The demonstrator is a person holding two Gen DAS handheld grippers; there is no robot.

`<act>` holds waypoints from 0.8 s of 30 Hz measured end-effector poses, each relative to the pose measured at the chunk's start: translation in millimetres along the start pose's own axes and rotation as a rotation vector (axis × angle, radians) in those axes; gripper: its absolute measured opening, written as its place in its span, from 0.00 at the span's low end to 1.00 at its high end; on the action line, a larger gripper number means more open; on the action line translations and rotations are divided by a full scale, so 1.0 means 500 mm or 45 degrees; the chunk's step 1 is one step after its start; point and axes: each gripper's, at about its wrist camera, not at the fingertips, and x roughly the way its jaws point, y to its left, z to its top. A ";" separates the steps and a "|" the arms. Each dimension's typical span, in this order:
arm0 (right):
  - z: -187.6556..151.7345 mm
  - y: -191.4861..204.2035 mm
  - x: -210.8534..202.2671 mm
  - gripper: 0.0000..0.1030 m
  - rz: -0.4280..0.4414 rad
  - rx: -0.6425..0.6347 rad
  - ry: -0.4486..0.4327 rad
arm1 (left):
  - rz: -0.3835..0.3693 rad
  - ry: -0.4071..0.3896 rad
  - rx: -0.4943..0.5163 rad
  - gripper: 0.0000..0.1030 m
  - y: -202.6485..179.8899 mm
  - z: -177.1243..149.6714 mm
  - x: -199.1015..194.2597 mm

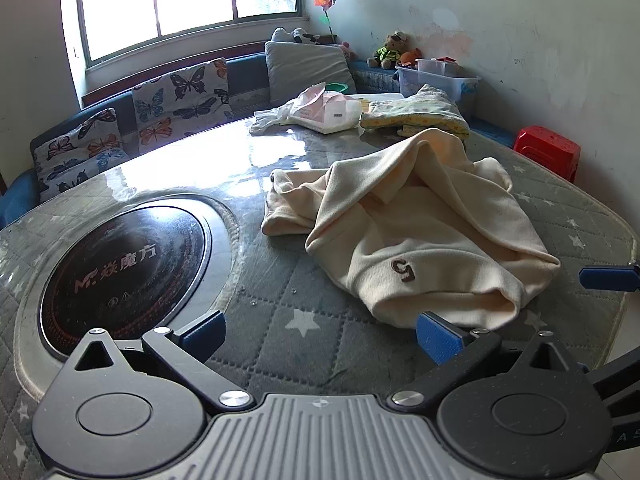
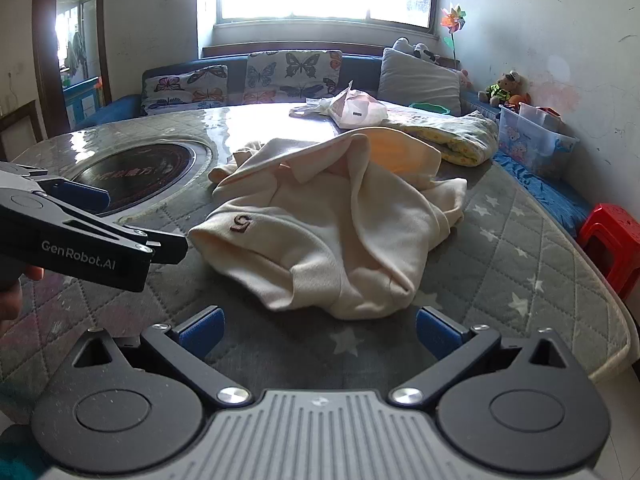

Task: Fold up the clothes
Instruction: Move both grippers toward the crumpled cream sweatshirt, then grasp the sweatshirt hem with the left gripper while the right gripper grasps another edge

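A cream garment with a brown "5" lies crumpled on the quilted table cover; it also shows in the right wrist view. My left gripper is open and empty, just short of the garment's near-left edge; it appears from the side in the right wrist view. My right gripper is open and empty, just before the garment's near hem. One of its blue fingertips shows at the right edge of the left wrist view.
A round black cooktop is set into the table at the left. A folded yellow patterned cloth and a pink-white bag lie at the far side. A sofa with cushions, a plastic bin and a red stool surround the table.
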 end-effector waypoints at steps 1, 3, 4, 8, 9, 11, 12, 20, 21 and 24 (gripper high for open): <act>0.003 -0.001 0.003 1.00 0.001 0.001 0.001 | -0.002 0.001 0.000 1.00 0.001 0.003 0.003; 0.009 -0.003 0.009 1.00 0.003 0.002 0.006 | -0.006 0.006 -0.001 1.00 0.003 0.010 0.008; 0.012 -0.004 0.011 1.00 0.005 0.002 0.009 | -0.008 0.008 -0.001 1.00 0.003 0.014 0.011; 0.022 -0.007 0.022 1.00 0.011 0.004 0.020 | -0.017 0.022 0.003 1.00 0.007 0.027 0.023; 0.026 -0.008 0.026 1.00 0.011 0.005 0.022 | -0.019 0.025 0.004 1.00 0.007 0.031 0.026; 0.034 -0.008 0.034 1.00 0.012 0.008 0.026 | -0.024 0.029 0.005 1.00 0.008 0.039 0.031; 0.038 -0.010 0.036 1.00 0.014 0.010 0.028 | -0.026 0.031 0.005 1.00 0.009 0.042 0.034; 0.065 -0.014 0.051 1.00 0.014 -0.007 0.028 | -0.038 0.044 0.004 1.00 0.020 0.068 0.051; 0.068 -0.014 0.053 1.00 0.013 -0.010 0.027 | -0.039 0.047 0.004 1.00 0.022 0.070 0.054; 0.078 -0.018 0.061 1.00 0.014 -0.010 0.029 | -0.042 0.053 0.003 1.00 0.025 0.078 0.060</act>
